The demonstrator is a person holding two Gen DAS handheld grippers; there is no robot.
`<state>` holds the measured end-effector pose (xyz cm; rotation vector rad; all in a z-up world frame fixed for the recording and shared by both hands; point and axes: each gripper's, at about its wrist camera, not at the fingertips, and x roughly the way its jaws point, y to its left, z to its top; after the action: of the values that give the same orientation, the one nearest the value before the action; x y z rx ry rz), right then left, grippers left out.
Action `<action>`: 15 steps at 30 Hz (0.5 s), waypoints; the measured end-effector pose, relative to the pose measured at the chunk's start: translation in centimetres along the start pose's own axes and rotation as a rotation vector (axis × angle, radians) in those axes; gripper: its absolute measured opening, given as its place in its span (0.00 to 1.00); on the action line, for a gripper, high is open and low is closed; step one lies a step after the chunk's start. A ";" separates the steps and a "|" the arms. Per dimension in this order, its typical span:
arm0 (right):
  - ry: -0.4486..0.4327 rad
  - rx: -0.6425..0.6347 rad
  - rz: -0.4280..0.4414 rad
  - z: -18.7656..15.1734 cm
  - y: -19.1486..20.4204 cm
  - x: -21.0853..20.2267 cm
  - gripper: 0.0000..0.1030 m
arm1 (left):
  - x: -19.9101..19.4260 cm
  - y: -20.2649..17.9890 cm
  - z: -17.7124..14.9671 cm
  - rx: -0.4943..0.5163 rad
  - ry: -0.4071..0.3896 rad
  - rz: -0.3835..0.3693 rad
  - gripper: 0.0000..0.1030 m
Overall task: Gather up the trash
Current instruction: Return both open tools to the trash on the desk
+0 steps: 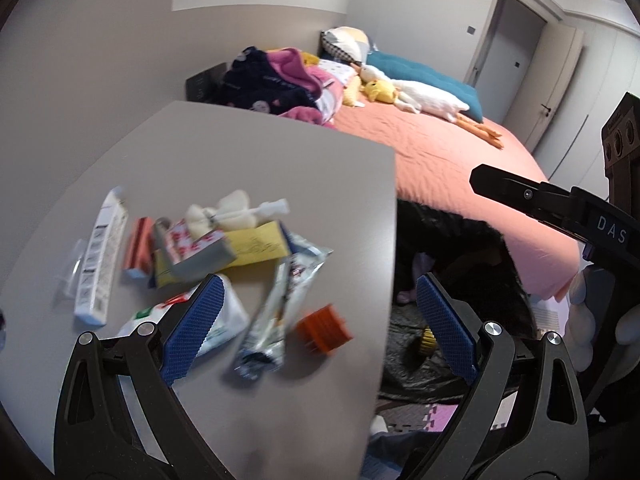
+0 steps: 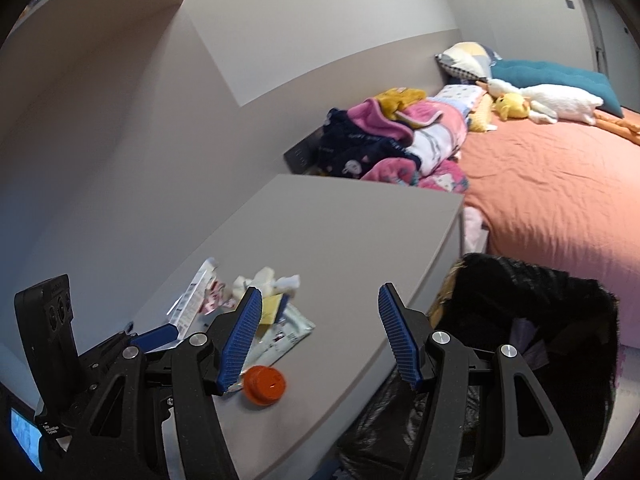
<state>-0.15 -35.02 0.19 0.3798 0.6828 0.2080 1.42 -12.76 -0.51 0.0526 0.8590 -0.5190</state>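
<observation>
Your left hand-held gripper [image 1: 316, 322] is spread wide and holds nothing, hovering low in frame over the trash pile [image 1: 208, 256] at the left of the grey worktop [image 1: 248, 160]. A foil wrapper [image 1: 276, 312] lies between its fingers, long axis running from lower left to upper right. Only the left view shows the white box [image 1: 100, 264] lengthwise. Your right hand-held gripper [image 2: 320, 336] is also wide apart and empty, above the orange cap [image 2: 264, 385]; its view alone shows the black trash bag [image 2: 520, 320] fully, lower right beside the bed [image 2: 560, 200].
</observation>
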 end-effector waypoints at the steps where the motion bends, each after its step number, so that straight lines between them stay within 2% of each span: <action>1: 0.006 -0.001 0.003 -0.1 0.2 0.3 0.60 | -0.1 0.4 -0.2 0.001 0.004 0.007 0.91; 10: 0.090 -0.005 0.029 -2.2 2.3 2.9 0.60 | -0.2 3.9 -2.2 0.029 0.015 0.079 0.91; 15: 0.144 -0.004 0.030 -3.8 3.0 4.3 0.60 | 0.7 6.3 -3.3 0.024 0.053 0.103 0.91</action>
<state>0.48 -29.93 -3.77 0.3743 0.8184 0.2671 2.36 -6.78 -4.20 0.1326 0.8973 -0.4324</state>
